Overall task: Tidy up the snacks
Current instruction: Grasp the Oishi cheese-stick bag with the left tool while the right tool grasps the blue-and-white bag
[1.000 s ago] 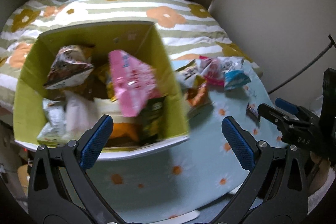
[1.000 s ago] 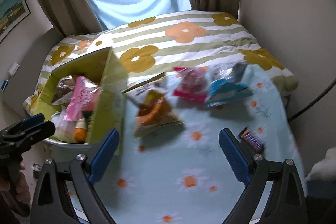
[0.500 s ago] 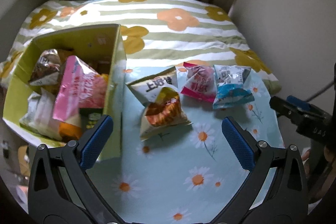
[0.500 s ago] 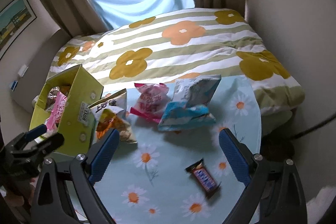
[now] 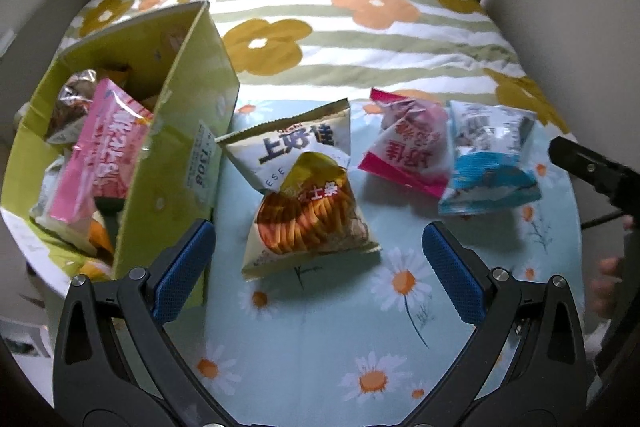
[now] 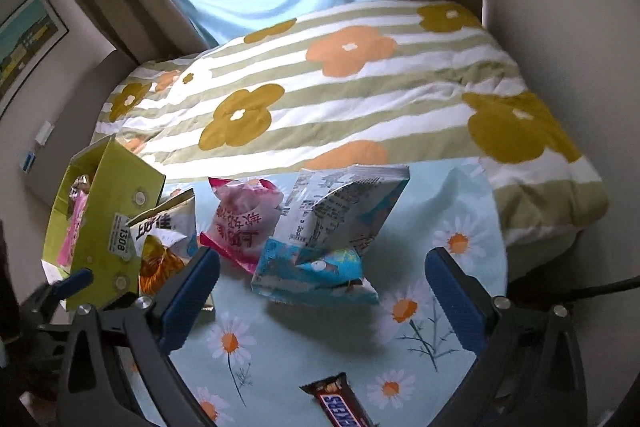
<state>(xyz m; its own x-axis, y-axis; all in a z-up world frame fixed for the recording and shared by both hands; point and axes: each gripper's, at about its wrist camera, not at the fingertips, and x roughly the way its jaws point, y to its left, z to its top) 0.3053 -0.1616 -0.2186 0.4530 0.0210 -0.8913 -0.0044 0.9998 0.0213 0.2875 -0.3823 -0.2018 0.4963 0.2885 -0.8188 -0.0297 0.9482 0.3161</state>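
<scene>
A yellow-green cardboard box (image 5: 184, 131) holding several snack bags, a pink one (image 5: 104, 151) uppermost, stands at the table's left; it shows in the right wrist view (image 6: 108, 227) too. Right of it lie a white-and-yellow chip bag (image 5: 308, 203), a pink bag (image 5: 408, 143) and a blue bag (image 5: 488, 163). My left gripper (image 5: 318, 267) is open and empty, just before the chip bag. My right gripper (image 6: 320, 295) is open and empty, straddling the blue bag (image 6: 320, 267). A Snickers bar (image 6: 340, 403) lies near the front edge.
The round table (image 5: 320, 347) has a light blue daisy cloth. Behind it is a bed with a striped floral quilt (image 6: 360, 99), then curtains and a window. A wall stands close on the right, with a dark cable (image 6: 600, 287) below.
The left view has swung right from the box to the loose bags. The right gripper has moved forward and right, so the blue bag now sits between its fingers.
</scene>
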